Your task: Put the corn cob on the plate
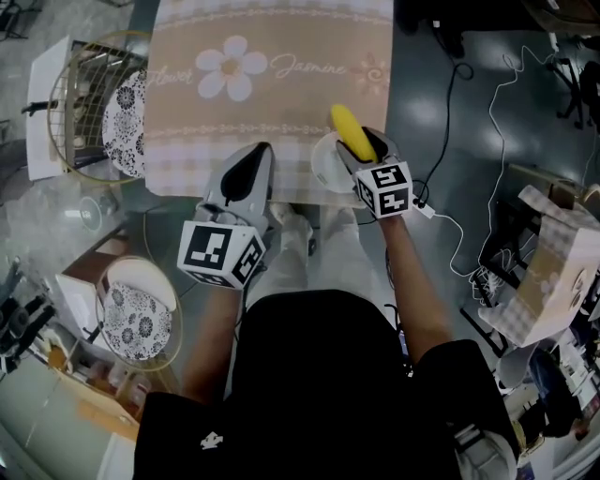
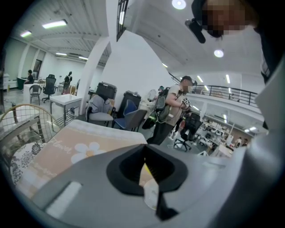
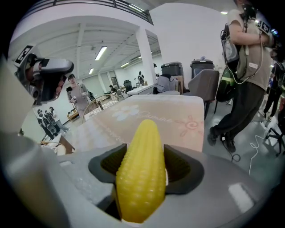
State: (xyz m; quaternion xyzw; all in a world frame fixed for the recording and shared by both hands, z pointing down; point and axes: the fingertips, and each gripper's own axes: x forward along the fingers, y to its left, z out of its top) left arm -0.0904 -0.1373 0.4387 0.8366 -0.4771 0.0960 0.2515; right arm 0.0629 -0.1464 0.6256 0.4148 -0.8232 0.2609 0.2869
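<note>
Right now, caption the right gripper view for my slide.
Right gripper clamped on a yellow corn cob, tip pointing toward the flower-print tablecloth ahead.

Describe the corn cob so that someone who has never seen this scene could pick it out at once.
Find the big beige flower-print cloth. At its near edge the right gripper is closed on the corn cob. It is the only bright yellow, knobbly thing; the left gripper beside it is shut and empty.

Bright ceiling lights (image 2: 179, 4), fisheye warping, dark vignetted corners
</note>
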